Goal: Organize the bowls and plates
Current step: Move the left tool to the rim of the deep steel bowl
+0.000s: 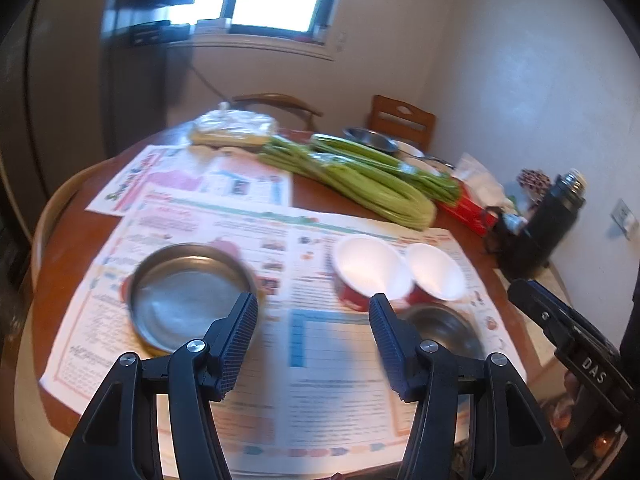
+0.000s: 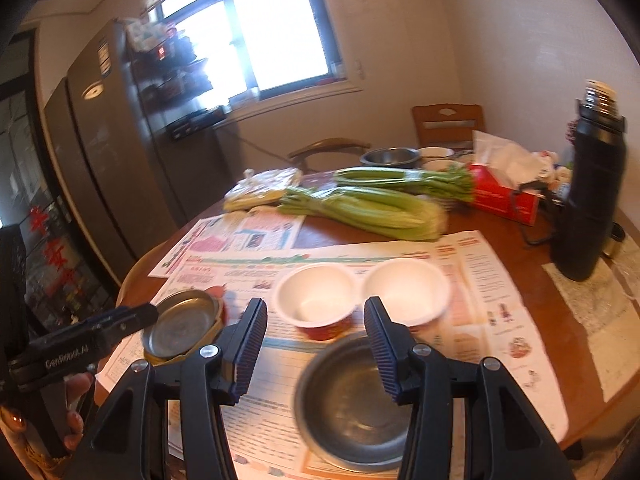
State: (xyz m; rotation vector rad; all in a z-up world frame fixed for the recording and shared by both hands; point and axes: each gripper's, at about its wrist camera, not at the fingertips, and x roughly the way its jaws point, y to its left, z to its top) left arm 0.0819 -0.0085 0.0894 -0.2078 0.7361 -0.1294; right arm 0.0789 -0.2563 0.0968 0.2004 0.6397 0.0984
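On newspaper on a round wooden table sit a shallow steel plate (image 1: 188,294) at the left, two red bowls with white insides (image 1: 370,270) (image 1: 436,270) side by side, and a steel bowl (image 1: 448,330) in front of them. My left gripper (image 1: 314,308) is open and empty, above the paper between the steel plate and the red bowls. My right gripper (image 2: 316,316) is open and empty, above the steel bowl (image 2: 352,404), with the red bowls (image 2: 316,300) (image 2: 406,290) just beyond. The steel plate (image 2: 182,326) lies left; the left gripper's finger (image 2: 120,320) is beside it.
Green long beans (image 2: 372,204), a bagged food packet (image 2: 262,188), a red tissue box (image 2: 504,196) and a black thermos (image 2: 588,200) stand further back. A steel basin and white dishes (image 2: 390,156) sit at the far edge. Chairs and a fridge (image 2: 104,152) lie beyond.
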